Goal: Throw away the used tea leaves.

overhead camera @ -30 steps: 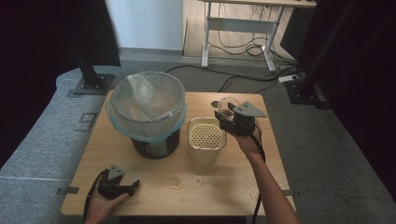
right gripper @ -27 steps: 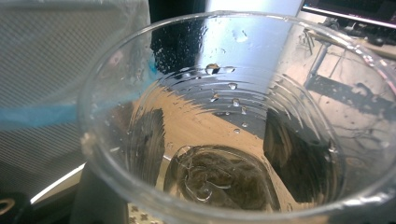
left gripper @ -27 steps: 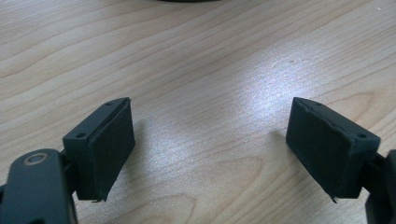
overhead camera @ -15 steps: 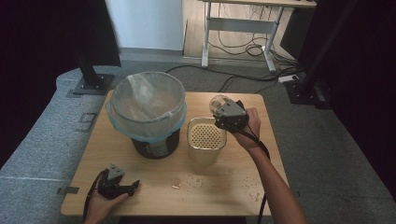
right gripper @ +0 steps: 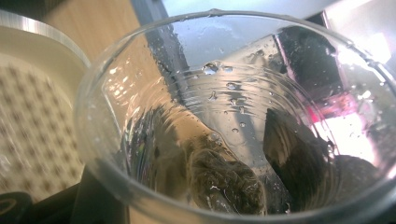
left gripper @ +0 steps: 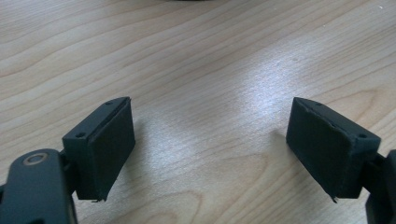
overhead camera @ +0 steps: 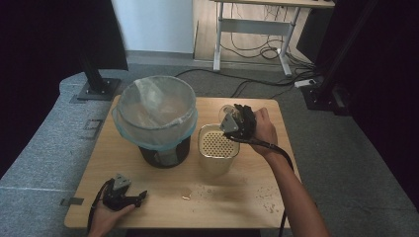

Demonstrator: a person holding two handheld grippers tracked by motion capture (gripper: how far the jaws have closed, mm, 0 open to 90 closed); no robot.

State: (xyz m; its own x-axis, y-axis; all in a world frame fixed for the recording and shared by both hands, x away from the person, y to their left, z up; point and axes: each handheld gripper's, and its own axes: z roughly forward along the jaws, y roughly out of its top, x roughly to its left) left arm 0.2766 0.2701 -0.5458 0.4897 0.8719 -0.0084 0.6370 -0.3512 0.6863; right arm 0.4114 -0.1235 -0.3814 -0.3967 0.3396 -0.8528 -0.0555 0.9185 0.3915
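The left gripper [overhead camera: 129,196] rests idle on the worktop [overhead camera: 237,207], jaws wide and empty. The lined bin [overhead camera: 156,118] stands ready for waste. The right gripper [overhead camera: 236,118] clamps a cup [right gripper: 233,121] holding a wet clump, tipped over the strainer [overhead camera: 217,144], probably to drain.

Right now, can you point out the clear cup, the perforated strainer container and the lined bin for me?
clear cup [right gripper: 233,121]: right gripper view, on its wet inner wall.
perforated strainer container [overhead camera: 217,143]: high view, on its holed top plate.
lined bin [overhead camera: 129,129]: high view, on the bag-covered left rim.
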